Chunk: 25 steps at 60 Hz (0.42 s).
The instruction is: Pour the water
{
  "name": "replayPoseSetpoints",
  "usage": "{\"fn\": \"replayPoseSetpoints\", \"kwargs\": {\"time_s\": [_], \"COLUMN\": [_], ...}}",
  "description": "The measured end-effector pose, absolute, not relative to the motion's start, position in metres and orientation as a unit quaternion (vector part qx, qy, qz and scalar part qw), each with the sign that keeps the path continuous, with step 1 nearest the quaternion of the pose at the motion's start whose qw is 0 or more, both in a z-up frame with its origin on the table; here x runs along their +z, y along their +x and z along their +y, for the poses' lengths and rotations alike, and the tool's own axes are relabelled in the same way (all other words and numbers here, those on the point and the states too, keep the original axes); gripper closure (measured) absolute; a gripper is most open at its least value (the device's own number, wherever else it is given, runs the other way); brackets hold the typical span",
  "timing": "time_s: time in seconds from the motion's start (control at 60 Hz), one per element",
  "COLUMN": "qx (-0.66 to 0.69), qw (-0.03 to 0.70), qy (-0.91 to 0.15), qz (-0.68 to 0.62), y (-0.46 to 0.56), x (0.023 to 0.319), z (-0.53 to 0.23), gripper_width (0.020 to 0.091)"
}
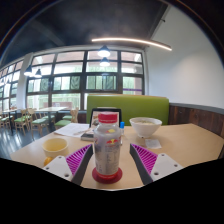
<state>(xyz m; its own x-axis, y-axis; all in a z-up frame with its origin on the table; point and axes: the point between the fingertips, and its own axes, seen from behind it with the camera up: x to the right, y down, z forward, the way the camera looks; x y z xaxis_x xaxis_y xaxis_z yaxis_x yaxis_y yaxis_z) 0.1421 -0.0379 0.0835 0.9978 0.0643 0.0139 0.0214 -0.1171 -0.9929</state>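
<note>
The bottle (108, 148) is seen standing upright on the table (190, 145), long axis vertical, red cap (108, 118) pointing up. It is positioned between the two fingers of the gripper (108, 160), near the table's near edge. The fingers are spread to either side of the bottle; the left pink pad (81, 158) and the right pink pad (143, 157) lie close along its sides, but whether both press on it cannot be told. The bottle's base is ringed by a red disc (108, 176) resting on the table.

Appearance: clear plastic body, white label with red markings around the middle, liquid level not readable.

Surroundings: a yellow cup (55, 146) is set to the left of the bottle, just beyond the left finger. A white bowl (146, 126) is placed farther away and to the right. Directly behind the bottle an open laptop (104, 121) is partly hidden, with papers (72, 130) to its left. Bare tabletop is available to the far right of the bowl, and between the cup and the papers. Beyond the table a green bench back (150, 104) and large windows (85, 75) are visible.
</note>
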Motion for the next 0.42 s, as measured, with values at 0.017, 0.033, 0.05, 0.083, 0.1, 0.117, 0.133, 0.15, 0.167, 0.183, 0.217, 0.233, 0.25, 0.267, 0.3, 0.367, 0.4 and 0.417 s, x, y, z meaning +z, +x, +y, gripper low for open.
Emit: {"fn": "replayPoseSetpoints", "kwargs": {"time_s": [0.017,0.033,0.05,0.083,0.1,0.117,0.133,0.15,0.167,0.183,0.217,0.233,0.25,0.267,0.3,0.367,0.4,0.417], "qx": [0.020,0.023,0.026,0.029,0.031,0.032,0.032,0.030,0.026,0.022,0.017,0.016,0.017,0.018,0.023,0.039,0.048,0.052], "qw": [0.667,0.670,0.672,0.676,0.679,0.681,0.683,0.682,0.680,0.677,0.674,0.674,0.675,0.675,0.674,0.668,0.666,0.663], "qy": [-0.744,-0.742,-0.740,-0.735,-0.733,-0.731,-0.729,-0.729,-0.731,-0.735,-0.737,-0.737,-0.736,-0.736,-0.738,-0.741,-0.742,-0.744], "qz": [-0.028,-0.028,-0.028,-0.028,-0.032,-0.035,-0.040,-0.043,-0.044,-0.042,-0.042,-0.042,-0.042,-0.042,-0.042,-0.051,-0.059,-0.064], "y": [0.142,0.142,0.142,0.114,0.120,0.120,0.137,0.139,0.141,0.128,0.134,0.139,0.147,0.148,0.149,0.143,0.140,0.138], "x": [0.087,0.090,0.093,0.102,0.111,0.114,0.114,0.115,0.115,0.117,0.116,0.115,0.118,0.118,0.117,0.112,0.109,0.107], "z": [-0.045,-0.052,-0.059,-0.074,-0.079,-0.086,-0.101,-0.109,-0.117,-0.119,-0.134,-0.141,-0.151,-0.158,-0.169,-0.191,-0.201,-0.206], "gripper_width": [0.0267,0.0269,0.0271,0.0270,0.0272,0.0272,0.0276,0.0278,0.0281,0.0279,0.0279,0.0281,0.0279,0.0280,0.0278,0.0277,0.0277,0.0278]}}
